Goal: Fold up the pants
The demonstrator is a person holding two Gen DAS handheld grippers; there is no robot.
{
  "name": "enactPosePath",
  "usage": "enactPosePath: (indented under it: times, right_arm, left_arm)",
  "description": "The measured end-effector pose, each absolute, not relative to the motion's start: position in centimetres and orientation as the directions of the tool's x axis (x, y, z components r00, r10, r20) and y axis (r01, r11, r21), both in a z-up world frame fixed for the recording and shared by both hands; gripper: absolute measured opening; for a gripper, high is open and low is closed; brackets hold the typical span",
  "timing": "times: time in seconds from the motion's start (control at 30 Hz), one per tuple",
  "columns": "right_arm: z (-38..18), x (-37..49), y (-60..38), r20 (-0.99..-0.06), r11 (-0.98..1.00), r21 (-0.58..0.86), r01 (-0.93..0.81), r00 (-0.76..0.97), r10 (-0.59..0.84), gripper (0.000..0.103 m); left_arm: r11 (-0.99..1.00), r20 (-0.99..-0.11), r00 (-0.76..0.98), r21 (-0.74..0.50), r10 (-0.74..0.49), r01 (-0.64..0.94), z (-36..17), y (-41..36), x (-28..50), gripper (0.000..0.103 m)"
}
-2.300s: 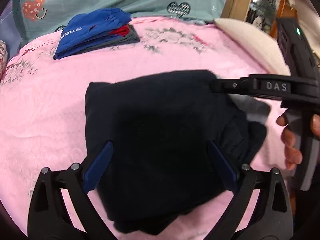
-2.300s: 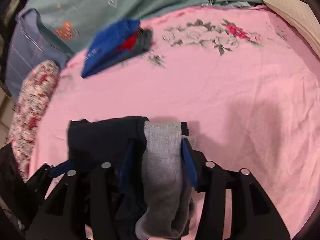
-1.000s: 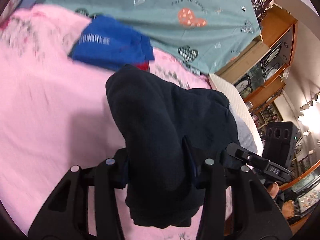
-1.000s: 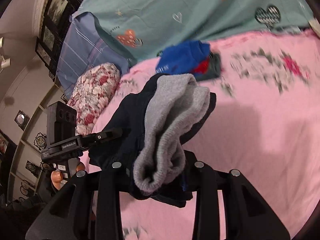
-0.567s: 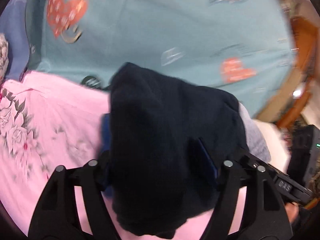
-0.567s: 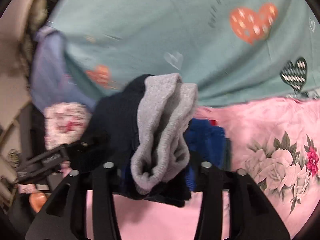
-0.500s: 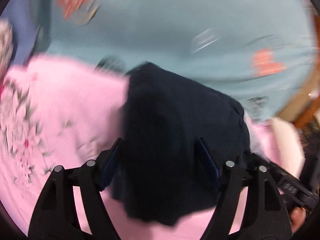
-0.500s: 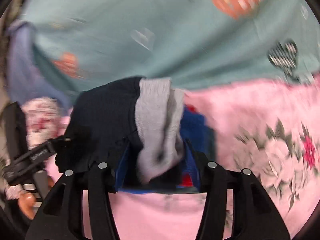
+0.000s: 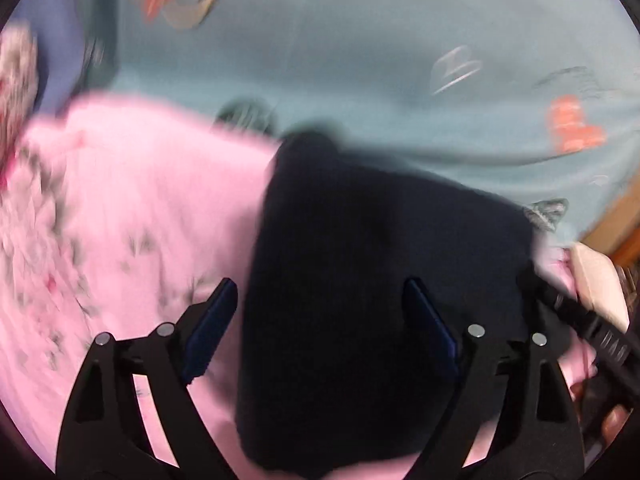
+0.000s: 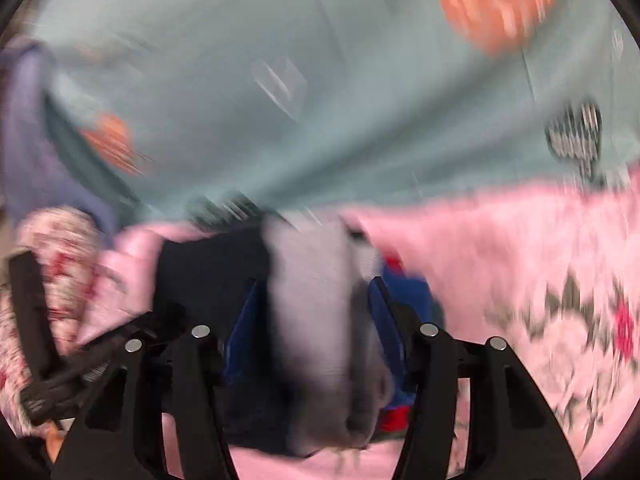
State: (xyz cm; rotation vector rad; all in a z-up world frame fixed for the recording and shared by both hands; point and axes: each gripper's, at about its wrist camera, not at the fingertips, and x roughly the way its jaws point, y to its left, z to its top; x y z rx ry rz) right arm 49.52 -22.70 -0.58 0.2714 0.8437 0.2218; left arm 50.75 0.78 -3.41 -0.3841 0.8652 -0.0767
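Blur smeared both views. Left gripper (image 9: 318, 312) fingers stood spread around the dark pants (image 9: 372, 304); right gripper (image 10: 316, 316) fingers pinched their grey lining (image 10: 316, 300), hiding blue clothes (image 10: 412, 292) behind.

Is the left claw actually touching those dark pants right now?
Cannot tell. In the left wrist view the left claw is spread wide around the dark pants; pink sheet shows beside one finger, but the other overlaps the cloth and blur hides contact.

Folded dark pants (image 9: 360, 300) between the spread jaws of the left gripper (image 9: 320, 312) (blurred), on pink bedsheet (image 9: 132, 208).
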Motion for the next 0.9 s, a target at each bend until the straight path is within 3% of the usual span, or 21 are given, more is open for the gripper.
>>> enactPosePath:
  times: [0.1,0.2,0.27,0.33,0.37,0.4,0.5,0.6,0.77,0.9]
  right_arm:
    - [0.2,48.7,-24.3,-0.635,0.896,0.434,-0.092,0.674,0.378,0.063]
    - [5.2,43.4,-25.3,-0.503,0.907,0.371,-0.198,0.778,0.375,0.063]
    - [7.9,39.0,-26.9,-0.461,0.906,0.366,-0.21,0.805,0.373,0.063]
    - [9.5,33.7,-28.4,-0.464,0.914,0.348,-0.208,0.809,0.36,0.064]
    - [9.9,31.4,-28.9,-0.468,0.92,0.328,-0.213,0.809,0.355,0.07]
    - [10.1,28.6,-29.3,-0.474,0.93,0.298,-0.216,0.812,0.341,0.083]
    - [9.8,19.0,-30.8,-0.431,0.954,0.225,-0.201,0.857,0.282,0.102]
    - [7.9,12.0,-31.1,-0.446,0.95,0.23,-0.209,0.845,0.294,0.102]
    - [4.2,3.0,-30.8,-0.453,0.96,0.174,-0.218,0.848,0.274,0.102]
    - [2.2,-0.4,-30.5,-0.468,0.96,0.184,-0.21,0.841,0.273,0.102]
  left_arm:
    - [0.898,-0.699,0.66,-0.432,-0.274,-0.086,-1.8,1.2,49.8,0.086]
    - [0.919,-0.627,0.734,-0.393,-0.261,-0.008,3.4,1.7,45.5,0.089]
    - [0.927,-0.58,0.786,-0.373,-0.214,-0.023,6.5,2.9,41.3,0.101]
    - [0.936,-0.535,0.832,-0.347,-0.148,-0.058,9.2,4.2,34.6,0.101]
    - [0.939,-0.529,0.836,-0.34,-0.145,-0.053,9.8,4.2,32.5,0.101]
    - [0.942,-0.523,0.84,-0.332,-0.144,-0.046,10.2,4.6,29.1,0.101]
    - [0.946,-0.554,0.819,-0.322,-0.152,-0.042,9.3,5.5,21.2,0.101]
    - [0.946,-0.589,0.787,-0.324,-0.185,-0.02,7.3,5.2,14.2,0.101]
    - [0.99,-0.588,0.805,-0.138,-0.08,-0.003,5.0,2.6,4.8,0.101]
    - [0.995,-0.584,0.808,-0.092,-0.081,0.033,4.4,0.8,0.4,0.101]
